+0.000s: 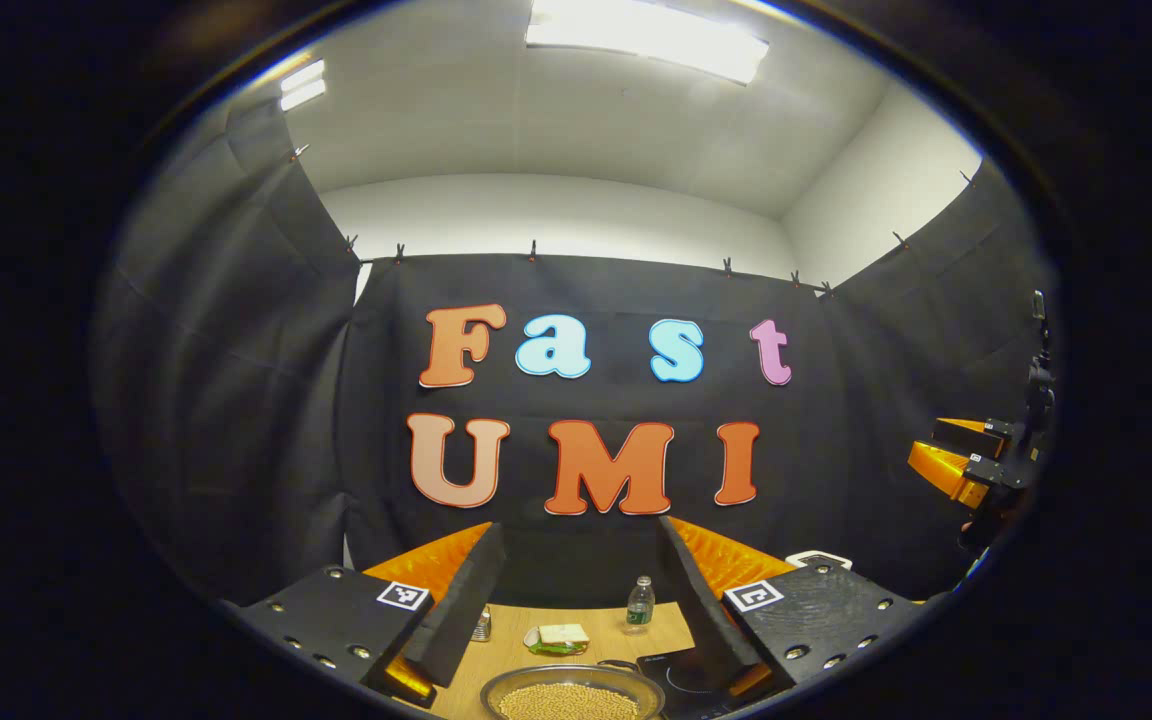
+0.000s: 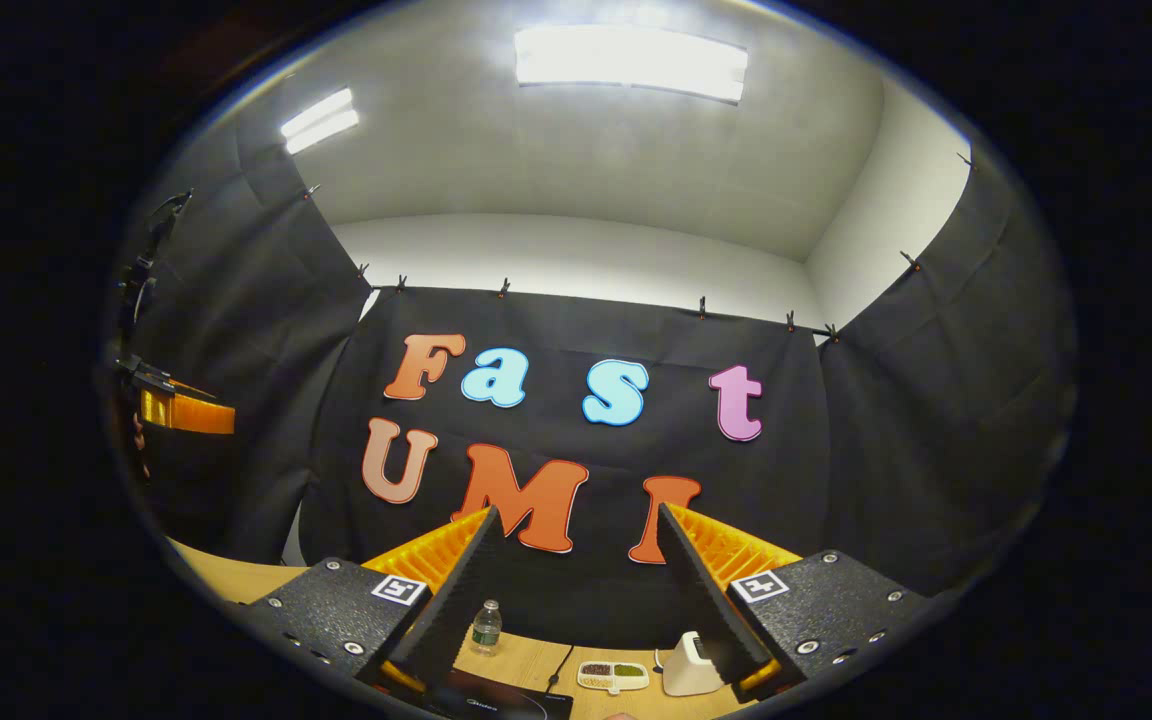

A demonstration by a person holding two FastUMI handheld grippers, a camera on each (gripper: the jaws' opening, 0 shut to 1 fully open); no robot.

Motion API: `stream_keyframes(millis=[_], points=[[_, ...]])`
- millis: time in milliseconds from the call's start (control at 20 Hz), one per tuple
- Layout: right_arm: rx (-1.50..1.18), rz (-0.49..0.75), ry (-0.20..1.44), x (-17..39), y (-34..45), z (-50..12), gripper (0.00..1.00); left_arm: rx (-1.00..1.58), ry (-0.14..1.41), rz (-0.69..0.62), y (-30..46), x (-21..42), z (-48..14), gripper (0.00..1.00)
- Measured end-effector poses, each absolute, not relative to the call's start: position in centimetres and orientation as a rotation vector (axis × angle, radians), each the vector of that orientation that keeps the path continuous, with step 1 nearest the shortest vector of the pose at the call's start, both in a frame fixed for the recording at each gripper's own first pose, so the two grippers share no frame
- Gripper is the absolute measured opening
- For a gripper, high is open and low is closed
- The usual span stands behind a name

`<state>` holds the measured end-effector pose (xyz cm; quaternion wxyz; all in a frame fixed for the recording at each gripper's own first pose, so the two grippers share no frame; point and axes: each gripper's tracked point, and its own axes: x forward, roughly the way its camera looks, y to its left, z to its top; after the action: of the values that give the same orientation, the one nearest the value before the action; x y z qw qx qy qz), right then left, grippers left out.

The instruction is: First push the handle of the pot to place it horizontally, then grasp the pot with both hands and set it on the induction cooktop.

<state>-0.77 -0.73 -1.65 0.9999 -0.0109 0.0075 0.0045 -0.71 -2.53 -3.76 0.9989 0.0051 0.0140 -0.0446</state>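
Observation:
At the bottom of the left gripper view, a round metal pot filled with pale beans sits on the wooden table. A short dark handle shows at its far right rim. The black induction cooktop lies just right of the pot; its near edge also appears in the right gripper view. My left gripper is held high above the pot, open and holding nothing. My right gripper is also raised, open and holding nothing. Each gripper shows at the other view's edge.
Behind the pot stand a small water bottle, a sandwich on a green dish and a small can. The right gripper view shows the bottle, a divided white tray, a white device and a cable.

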Motion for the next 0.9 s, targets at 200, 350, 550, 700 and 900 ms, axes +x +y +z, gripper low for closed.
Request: stream_keyframes(millis=[200, 350, 550, 700, 900], points=[[-0.03, 0.017, 0.028, -0.8, -0.1, -2.8, 0.95, 0.028, 0.062, -0.142, -3.9, -0.8, -6.1, 0.69], [-0.034, 0.019, 0.036, -1.0, 0.2, -3.7, 0.95, 0.06, 0.125, -0.175, -5.1, -0.8, -9.0, 0.33], [-0.034, 0.025, 0.057, -1.4, 0.7, -5.6, 0.95, 0.062, 0.259, -0.19, -5.6, -0.9, -14.3, 0.05], [-0.044, 0.024, 0.076, -1.7, 0.7, -7.2, 0.95, 0.065, 0.386, -0.187, -5.1, -1.5, -19.2, 0.02], [-0.043, 0.029, 0.083, -2.0, 1.0, -9.0, 0.95, 0.06, 0.58, -0.132, -2.9, -3.3, -26.2, 0.02]])
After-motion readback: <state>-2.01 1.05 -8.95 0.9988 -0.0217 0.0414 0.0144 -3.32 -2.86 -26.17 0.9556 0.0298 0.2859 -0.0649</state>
